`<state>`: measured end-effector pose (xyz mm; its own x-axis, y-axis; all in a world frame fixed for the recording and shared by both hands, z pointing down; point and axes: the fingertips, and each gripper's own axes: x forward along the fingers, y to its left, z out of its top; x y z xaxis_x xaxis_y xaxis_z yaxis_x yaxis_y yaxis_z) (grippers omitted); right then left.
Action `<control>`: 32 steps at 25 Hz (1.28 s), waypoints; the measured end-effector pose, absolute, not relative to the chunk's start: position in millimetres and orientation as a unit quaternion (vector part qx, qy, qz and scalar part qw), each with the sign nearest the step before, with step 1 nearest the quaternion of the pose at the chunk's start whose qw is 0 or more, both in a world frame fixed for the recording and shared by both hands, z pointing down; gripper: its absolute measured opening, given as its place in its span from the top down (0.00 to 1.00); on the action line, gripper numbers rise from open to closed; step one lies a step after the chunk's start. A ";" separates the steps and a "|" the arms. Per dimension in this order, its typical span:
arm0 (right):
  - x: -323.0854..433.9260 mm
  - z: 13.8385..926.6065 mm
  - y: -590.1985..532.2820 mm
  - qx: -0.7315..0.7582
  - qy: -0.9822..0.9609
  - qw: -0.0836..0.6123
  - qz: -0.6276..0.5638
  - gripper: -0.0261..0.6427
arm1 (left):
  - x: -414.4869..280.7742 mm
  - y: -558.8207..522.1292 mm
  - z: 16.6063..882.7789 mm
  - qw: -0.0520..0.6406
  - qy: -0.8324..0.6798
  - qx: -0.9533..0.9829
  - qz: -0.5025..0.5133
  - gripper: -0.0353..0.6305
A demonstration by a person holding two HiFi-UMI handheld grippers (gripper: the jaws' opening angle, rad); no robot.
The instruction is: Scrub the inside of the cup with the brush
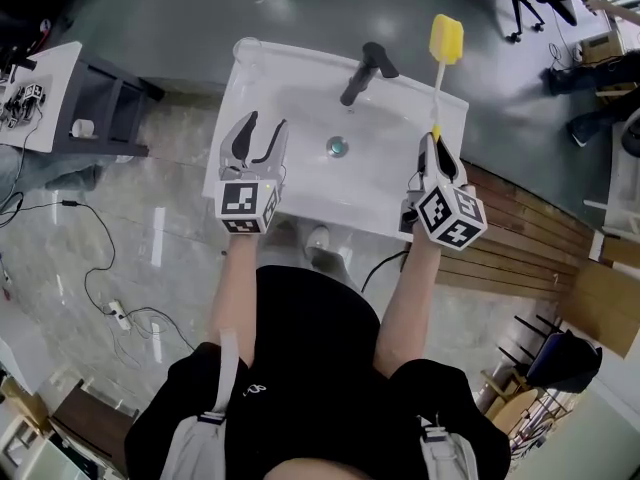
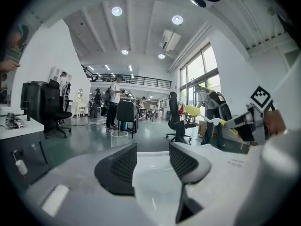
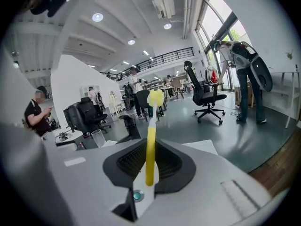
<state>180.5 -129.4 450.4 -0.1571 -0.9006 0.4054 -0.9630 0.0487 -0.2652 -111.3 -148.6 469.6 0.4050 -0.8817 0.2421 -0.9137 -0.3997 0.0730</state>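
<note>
I am pinching the brush [image 1: 446, 40] upright in the right gripper [image 1: 436, 148], the left gripper [image 1: 265, 128] is hanging spread and empty, and the cup [image 1: 246, 46] is standing unheld on the upper-left corner of the sink [image 1: 228, 108]; scrubbing is seemingly not proceeding.

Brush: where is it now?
Head view, right side: the brush is clamped in the right hand-held gripper, its yellow head over the sink's far right corner, right of the tap.

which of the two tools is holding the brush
The right tool: its jaws are shut on the handle of the yellow brush. The left tool has its jaws apart with nothing between them.
</note>
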 end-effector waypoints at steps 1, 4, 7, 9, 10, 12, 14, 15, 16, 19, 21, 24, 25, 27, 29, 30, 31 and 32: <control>177.3 448.5 -132.9 0.644 -0.724 0.065 0.240 0.89 | -115.3 -151.1 469.9 0.095 -0.542 0.831 0.081 0.63; 169.0 442.8 -142.7 0.638 -0.730 0.068 0.234 0.89 | -126.8 -158.4 473.5 0.091 -0.549 0.827 0.082 0.58; 162.2 436.4 -152.3 0.634 -0.736 0.072 0.227 0.89 | -135.6 -167.6 477.6 0.091 -0.554 0.823 0.079 0.51; 157.5 432.5 -158.7 0.631 -0.739 0.076 0.222 0.89 | -141.3 -174.6 480.1 0.089 -0.557 0.822 0.079 0.49; 155.1 431.1 -162.1 0.630 -0.740 0.078 0.221 0.89 | -144.5 -178.3 481.8 0.089 -0.559 0.821 0.079 0.48; 150.3 429.5 -170.4 0.628 -0.742 0.082 0.218 0.89 | -151.4 -187.3 486.7 0.090 -0.562 0.818 0.079 0.46; 146.1 428.2 -178.5 0.627 -0.743 0.086 0.216 0.89 | -157.2 -197.2 492.4 0.093 -0.564 0.817 0.079 0.43; 144.7 427.0 -182.0 0.627 -0.744 0.087 0.215 0.89 | -159.2 -201.8 495.0 0.095 -0.563 0.817 0.078 0.43; 143.6 425.6 -185.2 0.627 -0.744 0.088 0.214 0.89 | -160.8 -206.4 497.2 0.097 -0.563 0.817 0.078 0.42; 139.5 422.2 -193.8 0.629 -0.743 0.094 0.209 0.89 | -166.3 -219.4 505.3 0.101 -0.562 0.817 0.077 0.41; 136.1 420.8 -199.0 0.631 -0.741 0.099 0.206 0.88 | -170.6 -227.5 514.6 0.104 -0.561 0.817 0.085 0.41; 133.2 418.6 -206.2 0.635 -0.738 0.106 0.202 0.88 | -171.3 -243.1 516.5 0.099 -0.556 0.821 0.080 0.41; 132.6 418.1 -208.2 0.637 -0.737 0.108 0.201 0.88 | -171.1 -247.9 517.6 0.097 -0.554 0.823 0.080 0.41; 132.2 417.9 -211.3 0.640 -0.733 0.110 0.200 0.88 | -171.7 -255.9 522.5 0.093 -0.551 0.825 0.086 0.41; 132.1 418.8 -213.4 0.644 -0.730 0.112 0.199 0.88 | -172.7 -263.2 525.2 0.089 -0.548 0.827 0.090 0.41; 131.9 419.2 -214.2 0.646 -0.728 0.113 0.199 0.88 | -172.7 -266.9 526.0 0.088 -0.546 0.828 0.090 0.41; 131.4 419.5 -214.8 0.647 -0.727 0.114 0.200 0.88 | -172.5 -270.6 526.9 0.088 -0.544 0.830 0.091 0.41; 130.7 419.8 -215.3 0.649 -0.725 0.116 0.200 0.88 | -172.3 -274.2 527.8 0.088 -0.541 0.831 0.092 0.41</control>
<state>130.7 -215.3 419.8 -0.1310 -0.8946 0.4272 -0.9871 0.0777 -0.1401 -172.3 -274.2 527.8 0.3974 -0.8836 0.2478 -0.9158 -0.3988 0.0469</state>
